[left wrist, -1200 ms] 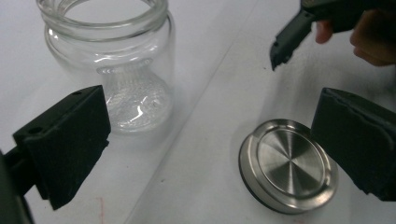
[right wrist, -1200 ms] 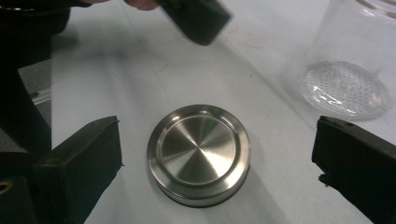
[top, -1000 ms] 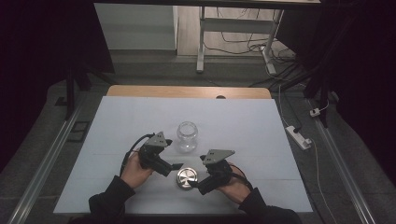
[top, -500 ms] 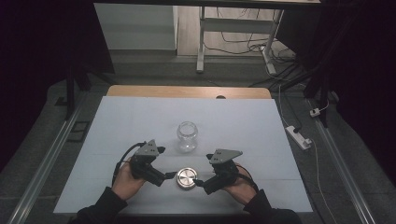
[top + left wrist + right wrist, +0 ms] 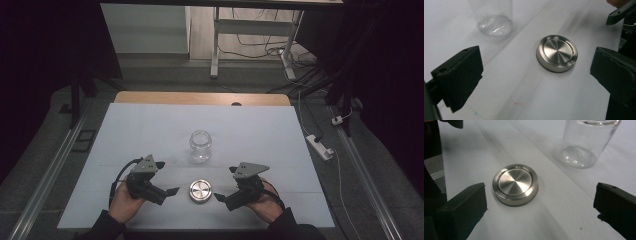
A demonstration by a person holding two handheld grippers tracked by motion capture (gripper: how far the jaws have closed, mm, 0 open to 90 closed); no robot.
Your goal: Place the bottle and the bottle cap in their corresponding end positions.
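Observation:
A round brushed-metal lid lies flat on the white table, nearer the front edge than a clear glass jar that stands upright and uncovered. My left gripper is just left of the lid, open, and touches nothing. My right gripper mirrors it on the lid's right side, also open. In the left gripper view the lid lies ahead between the wide-apart jaws, with the jar beyond. The right gripper view has the lid ahead and the jar at upper right.
The white table top stretches around the jar, with a wooden strip at its far edge. A power strip and cables lie on the floor to the right. A table leg frame stands beyond.
Both grippers have drawn back toward the front edge and slightly apart. The left one has moved away from the jar to the lid's left. Lid and jar have not moved.

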